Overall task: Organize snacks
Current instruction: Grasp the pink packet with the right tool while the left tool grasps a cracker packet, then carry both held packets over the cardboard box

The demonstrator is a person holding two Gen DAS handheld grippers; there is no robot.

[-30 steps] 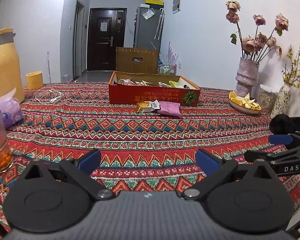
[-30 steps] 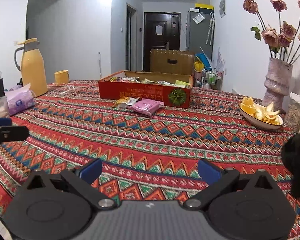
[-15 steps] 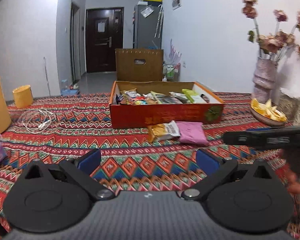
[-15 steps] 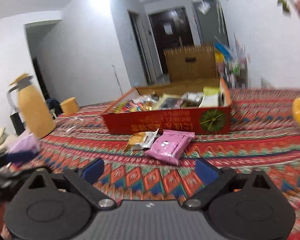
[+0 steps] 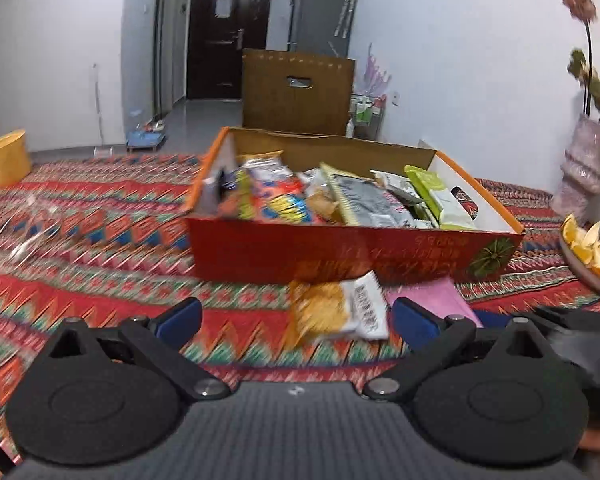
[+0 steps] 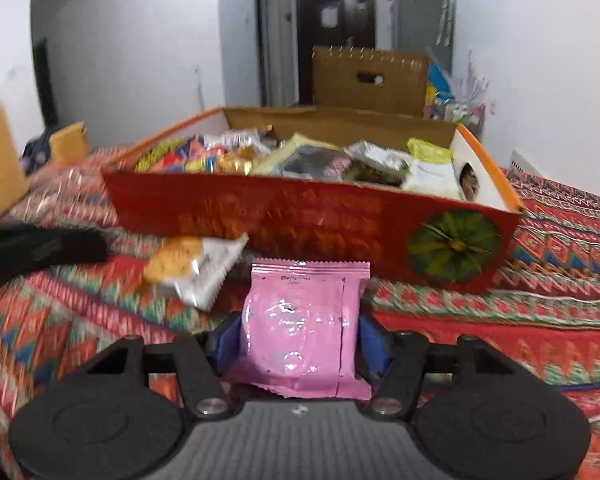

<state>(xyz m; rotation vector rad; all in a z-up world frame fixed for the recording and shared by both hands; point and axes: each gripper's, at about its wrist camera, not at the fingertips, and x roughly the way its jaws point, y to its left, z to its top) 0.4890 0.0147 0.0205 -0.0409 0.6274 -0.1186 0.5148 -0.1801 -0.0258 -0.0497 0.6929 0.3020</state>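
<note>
Both wrist cameras looked forward and slightly down from close above the tabletop [image 5: 100,248], facing the far door. Each framed the red snack box [image 5: 340,252] nearby; the right view sat closer, lower.

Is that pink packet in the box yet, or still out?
Out. The pink packet lies on the cloth before the box, between the right gripper's fingers.

Pink packet [image 6: 300,332], red box [image 6: 300,220], red zigzag-patterned tablecloth [image 6: 540,320].
</note>
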